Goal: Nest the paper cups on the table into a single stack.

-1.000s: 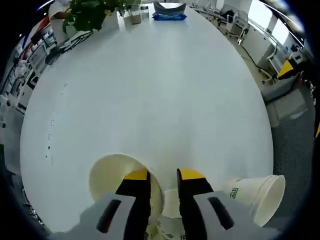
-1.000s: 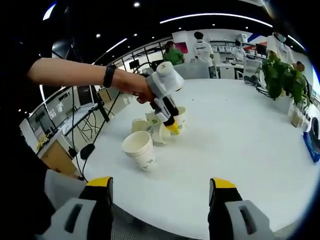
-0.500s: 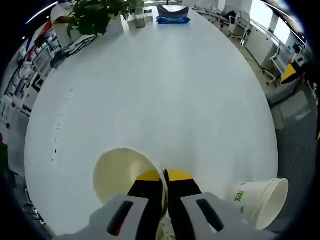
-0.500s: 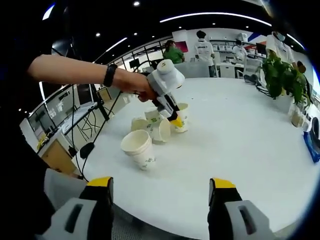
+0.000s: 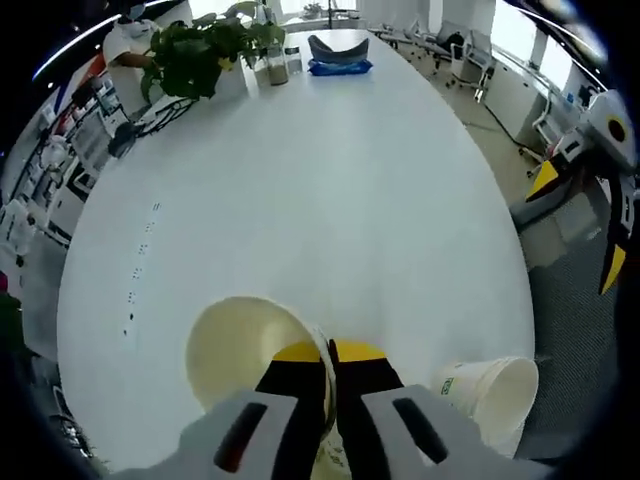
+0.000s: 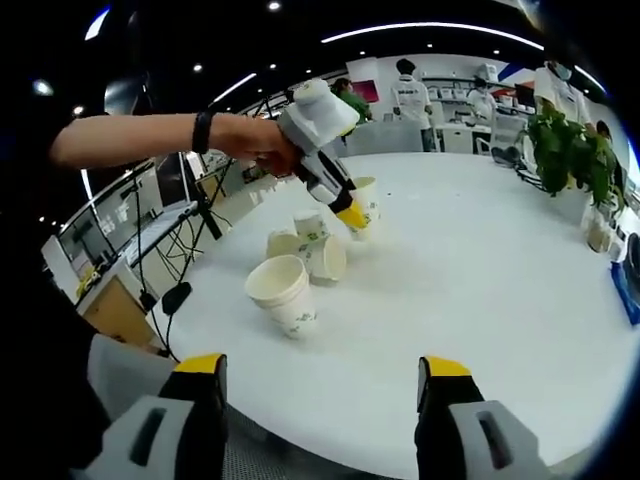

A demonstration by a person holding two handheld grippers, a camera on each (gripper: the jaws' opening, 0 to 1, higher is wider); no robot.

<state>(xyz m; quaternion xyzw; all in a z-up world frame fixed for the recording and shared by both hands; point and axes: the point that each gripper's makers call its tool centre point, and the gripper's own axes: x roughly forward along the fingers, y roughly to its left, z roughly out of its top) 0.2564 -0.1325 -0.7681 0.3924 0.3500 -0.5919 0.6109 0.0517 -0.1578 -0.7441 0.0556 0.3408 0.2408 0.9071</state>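
Observation:
My left gripper (image 5: 328,352) is shut on the rim of a cream paper cup (image 5: 235,345), whose open mouth faces the camera. In the right gripper view that same left gripper (image 6: 352,217) holds the cup (image 6: 367,193) lifted above the white table (image 6: 480,300). Below it stand or lie several more cups: a nested pair (image 6: 290,295) nearest me, an upright one (image 6: 309,225), and one on its side (image 6: 330,258). Another cup (image 5: 488,393) lies tipped by the table edge. My right gripper (image 6: 320,370) is open and holds nothing, short of the near table edge.
A potted plant (image 5: 195,50) and a blue pack (image 5: 338,67) sit at the table's far end. The right gripper (image 5: 578,225) shows off the table's right edge over the floor. People stand at the back of the room (image 6: 410,95). The wide tabletop (image 5: 300,180) is bare.
The left gripper's jaws closed on the cup's rim, then raised the cup off the table, away from the other cups. The right gripper stayed open and still.

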